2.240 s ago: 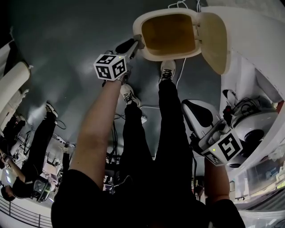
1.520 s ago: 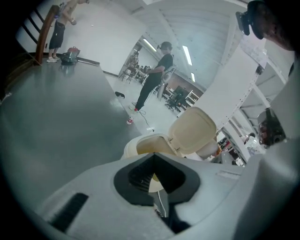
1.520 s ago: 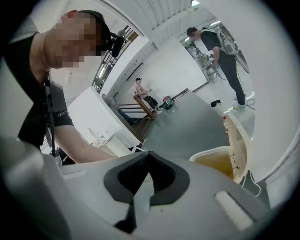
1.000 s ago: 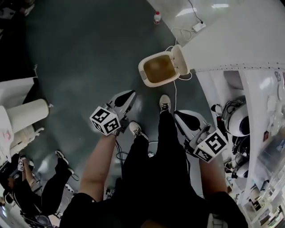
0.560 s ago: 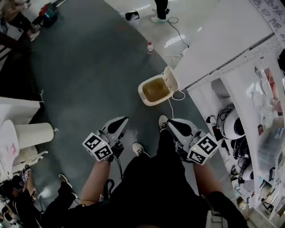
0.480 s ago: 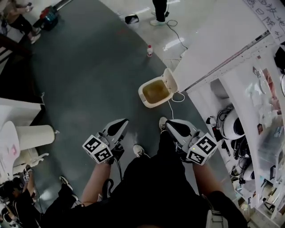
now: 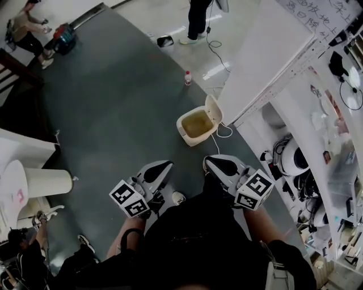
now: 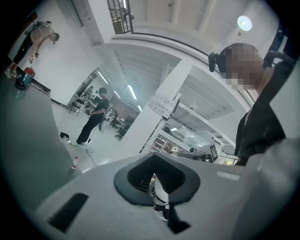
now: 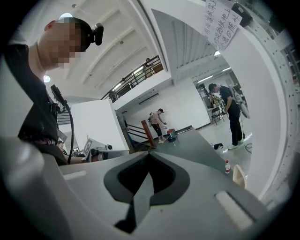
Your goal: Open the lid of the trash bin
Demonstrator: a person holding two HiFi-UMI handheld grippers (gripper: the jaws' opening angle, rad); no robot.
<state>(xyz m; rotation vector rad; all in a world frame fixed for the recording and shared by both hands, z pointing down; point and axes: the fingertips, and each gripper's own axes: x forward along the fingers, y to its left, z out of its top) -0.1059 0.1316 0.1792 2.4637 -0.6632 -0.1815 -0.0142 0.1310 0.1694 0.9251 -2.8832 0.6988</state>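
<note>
Ahead on the matte, dark grey floor: a small cream plastic trash bin with rounded corners and a thick smooth rim, set just beside the foot of a flat white partition panel. Hinged lid already swung up, standing near upright at the bin's far edge, close against the panel. Inside the tub, a dull brownish-yellow surface. Thin white cable looping over the floor by the bin's right side.

Well short of the bin, two tools held side by side above the floor. Left gripper: smooth pale grey moulded shells with black inner faces, tapering to a blunt tip, pressed together along one seam, gripping nothing. Behind it, a white cube with black square markers. Right gripper: same glossy shell shape, likewise closed tight and empty, backed by its own marker cube. Low between the two, a pale shoe.

Farther off, past the bin, a small clear bottle with a reddish top, upright near the border between the dark matting and a shiny pale floor. At the left, a smooth white cylinder. Along the right, white shelving crowded with rounded white-and-black casings, too jumbled to name.
</note>
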